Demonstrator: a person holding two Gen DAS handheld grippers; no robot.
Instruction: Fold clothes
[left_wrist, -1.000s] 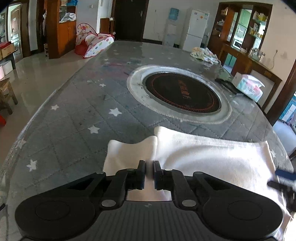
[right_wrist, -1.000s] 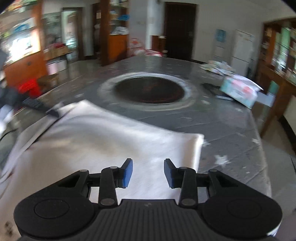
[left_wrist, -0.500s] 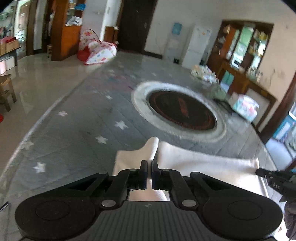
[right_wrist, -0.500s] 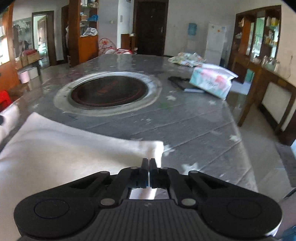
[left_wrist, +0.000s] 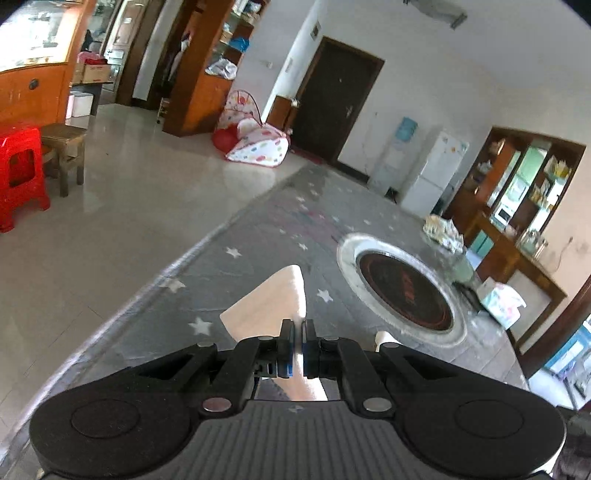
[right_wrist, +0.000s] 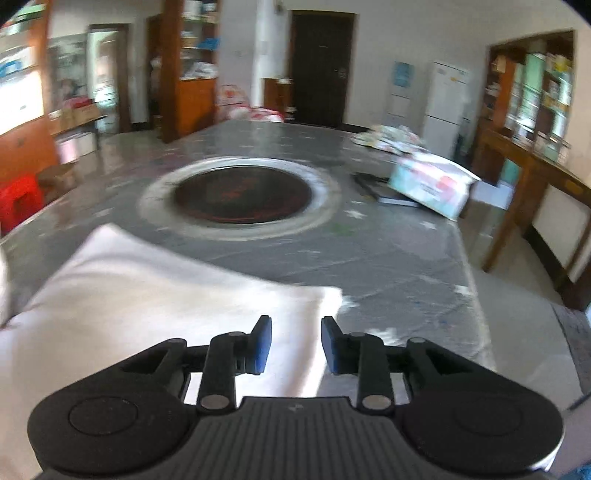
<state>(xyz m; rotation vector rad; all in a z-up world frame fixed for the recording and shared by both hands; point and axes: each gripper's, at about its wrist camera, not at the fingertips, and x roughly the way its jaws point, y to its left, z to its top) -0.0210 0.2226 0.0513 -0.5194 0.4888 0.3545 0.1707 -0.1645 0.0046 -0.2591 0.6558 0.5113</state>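
L tongs (left_wrist: 298, 345) clenched on white cloth (left_wrist: 275, 306) corner, R tongs (right_wrist: 295, 345) opening w/ nothing gripped; risk: thin pinch slips mid-fold, cloth bunches on surface (right_wrist: 388, 258).

The left gripper (left_wrist: 298, 343), clamped on a corner of the white cloth (left_wrist: 273, 306), is lifting that corner clear of the desk (left_wrist: 258, 240), so the cloth is now standing up in a peak on the near side of the round hotplate (left_wrist: 404, 291) where a second ago it was lying flat. The right gripper (right_wrist: 295, 343), pinched tight on the cloth's other corner half a second ago, is opening its jaws over the cloth, which is lying flat near the hotplate.
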